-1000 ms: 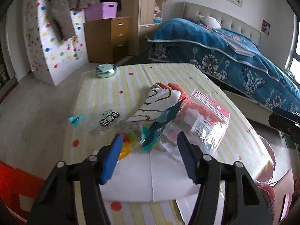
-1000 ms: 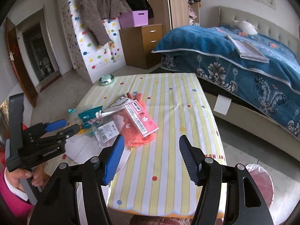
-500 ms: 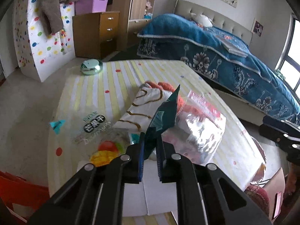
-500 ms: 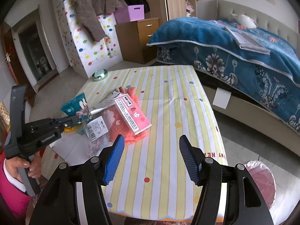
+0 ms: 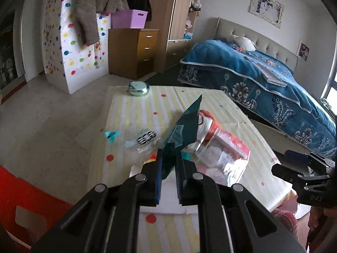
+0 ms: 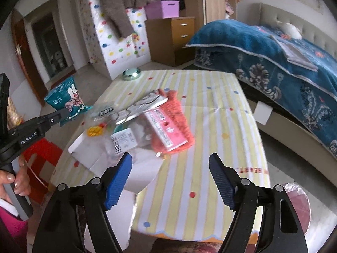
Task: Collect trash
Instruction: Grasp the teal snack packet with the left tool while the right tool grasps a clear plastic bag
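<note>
The teal snack bag [image 5: 185, 126], a second ago lying in the litter on the desk [image 5: 130, 109], is now clamped in the left gripper [image 5: 168, 164] and lifted clear, while the right gripper [image 6: 170, 177] opens its empty jaws toward the remaining wrappers [image 6: 147, 122].

Teal snack packet [image 5: 185, 135]; yellow-and-white striped, dotted bench [image 6: 212, 126]; pink-labelled clear bag [image 6: 166, 129]; blue floral bedspread [image 5: 263, 80].
</note>
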